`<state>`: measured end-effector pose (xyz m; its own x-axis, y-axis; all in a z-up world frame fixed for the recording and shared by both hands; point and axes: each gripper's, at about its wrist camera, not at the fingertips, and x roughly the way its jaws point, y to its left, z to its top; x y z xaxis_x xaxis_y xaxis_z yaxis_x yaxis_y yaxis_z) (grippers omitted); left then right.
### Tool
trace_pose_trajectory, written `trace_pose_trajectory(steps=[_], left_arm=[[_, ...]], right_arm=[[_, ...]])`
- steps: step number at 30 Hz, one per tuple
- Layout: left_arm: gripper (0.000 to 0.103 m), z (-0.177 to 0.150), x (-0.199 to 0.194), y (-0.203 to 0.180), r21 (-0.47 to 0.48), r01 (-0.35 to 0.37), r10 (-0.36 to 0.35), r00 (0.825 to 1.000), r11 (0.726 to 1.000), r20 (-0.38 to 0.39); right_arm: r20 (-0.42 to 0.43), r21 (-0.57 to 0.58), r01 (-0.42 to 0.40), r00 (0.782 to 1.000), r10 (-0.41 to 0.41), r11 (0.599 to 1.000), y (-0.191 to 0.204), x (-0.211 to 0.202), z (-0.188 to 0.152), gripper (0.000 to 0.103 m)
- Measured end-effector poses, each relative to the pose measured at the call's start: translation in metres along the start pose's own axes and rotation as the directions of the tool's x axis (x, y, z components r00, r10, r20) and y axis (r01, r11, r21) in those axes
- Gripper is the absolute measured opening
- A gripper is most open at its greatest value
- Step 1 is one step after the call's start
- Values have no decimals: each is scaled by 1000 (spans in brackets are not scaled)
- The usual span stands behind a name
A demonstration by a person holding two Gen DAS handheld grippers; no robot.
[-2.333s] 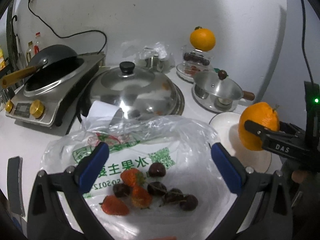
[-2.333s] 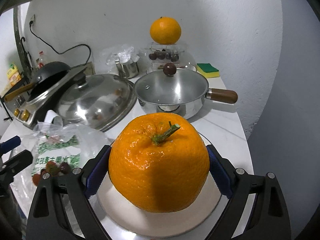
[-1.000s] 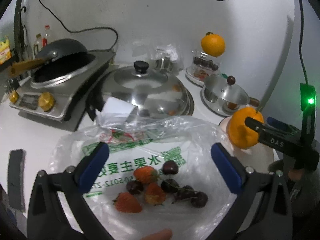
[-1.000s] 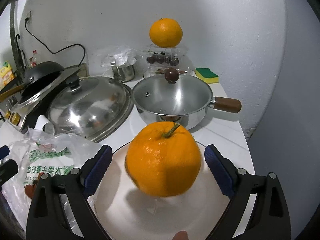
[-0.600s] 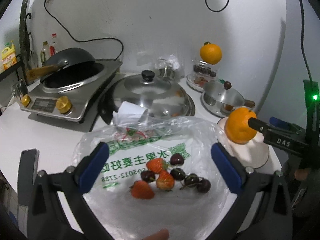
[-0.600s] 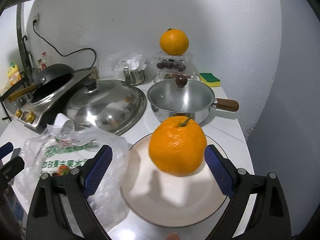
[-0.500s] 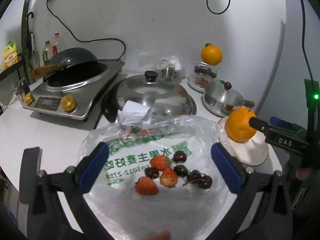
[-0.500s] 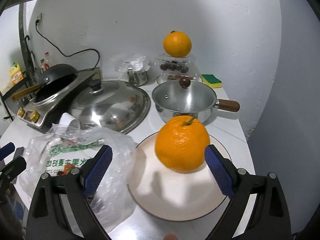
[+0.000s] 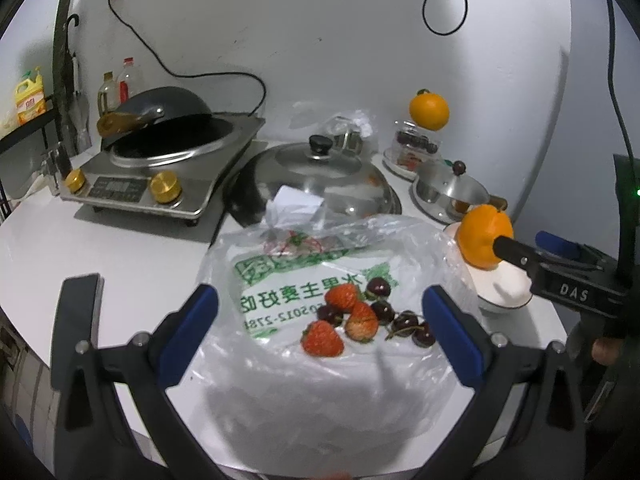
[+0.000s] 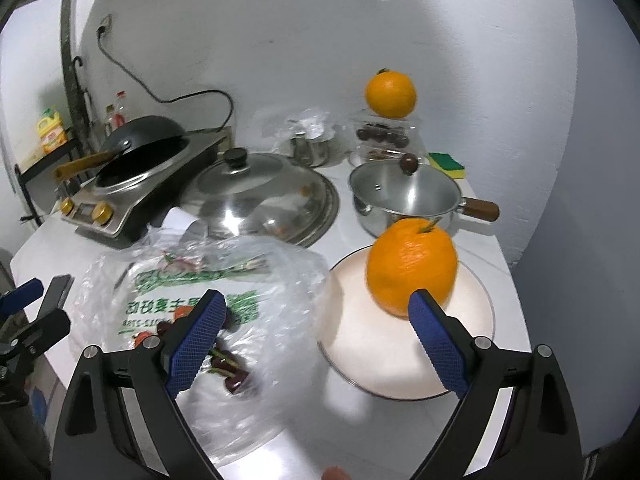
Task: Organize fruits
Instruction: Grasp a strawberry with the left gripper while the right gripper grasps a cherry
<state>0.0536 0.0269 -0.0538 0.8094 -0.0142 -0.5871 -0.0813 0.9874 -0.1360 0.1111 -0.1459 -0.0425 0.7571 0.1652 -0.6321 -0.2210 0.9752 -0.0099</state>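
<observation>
In your left wrist view, your left gripper (image 9: 320, 320) stands wide with nothing between its blue pads. The plastic bag (image 9: 320, 360) fills the lower centre of the frame and runs over the near counter edge. The strawberries (image 9: 340, 320) and cherries (image 9: 400, 320) lie in the bag between the pads, toward the right one. At the right edge your right gripper (image 9: 536, 256) partly covers the orange (image 9: 482, 236) and the plate (image 9: 504, 292). Bare counter (image 9: 132, 248) lies at the left, near the cooker (image 9: 160, 176).

In your right wrist view, your right gripper (image 10: 316, 336) also stands wide, holding nothing. The orange (image 10: 412, 266) sits on the plate (image 10: 380, 352) just beyond the right pad, right of centre. The bag (image 10: 192, 292) crowds the lower left, blurred at its near side, and the left pad hides part of the fruit inside. The saucepan (image 10: 404, 196) stands close behind the plate.
</observation>
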Motion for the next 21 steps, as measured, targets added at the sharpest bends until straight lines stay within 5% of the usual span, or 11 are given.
trace_pose_trajectory(steps=[11, 21], left_arm=[[103, -21, -5, 16, -38, -23, 22, 999, 999, -30], [103, -28, 3, 16, -46, -24, 22, 998, 999, -54]], right_arm=[[-84, -78, -84, 993, 78, 993, 41, 16, -25, 67], [-187, -107, -151, 974, 130, 983, 57, 47, -51, 60]])
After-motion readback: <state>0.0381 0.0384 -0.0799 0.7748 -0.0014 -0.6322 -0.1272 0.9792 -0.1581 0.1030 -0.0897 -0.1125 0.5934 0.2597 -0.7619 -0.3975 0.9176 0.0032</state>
